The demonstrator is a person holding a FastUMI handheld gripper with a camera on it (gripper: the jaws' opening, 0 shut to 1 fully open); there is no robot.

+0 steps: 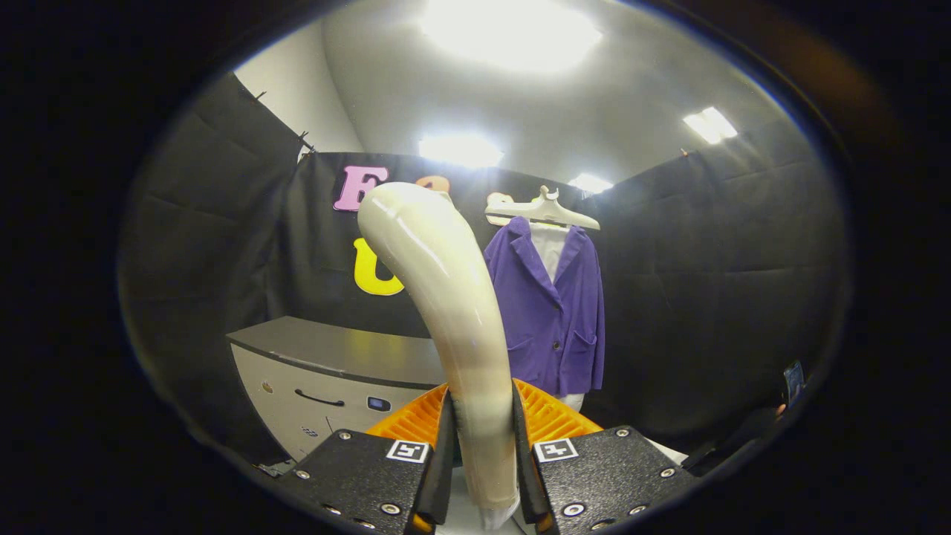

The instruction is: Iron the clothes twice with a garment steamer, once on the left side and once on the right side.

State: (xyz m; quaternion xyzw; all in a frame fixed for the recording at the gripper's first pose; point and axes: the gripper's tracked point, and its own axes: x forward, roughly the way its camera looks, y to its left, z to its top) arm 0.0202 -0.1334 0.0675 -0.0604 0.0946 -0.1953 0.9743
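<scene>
Counter (349, 349), grey, with drawer front, far left against the booth wall. Jacket (553, 312), purple, over white shirt (551, 249), hung on pale hanger (542, 212), far right of centre. Steamer handle (453, 297), cream, curved, rising upright near the camera. Tongs (483, 461), narrow, both fingers pressed on the handle's lower end.

Grey cabinet (338, 349) with bare glossy top, hanger (542, 212) carrying purple jacket (553, 305)
</scene>
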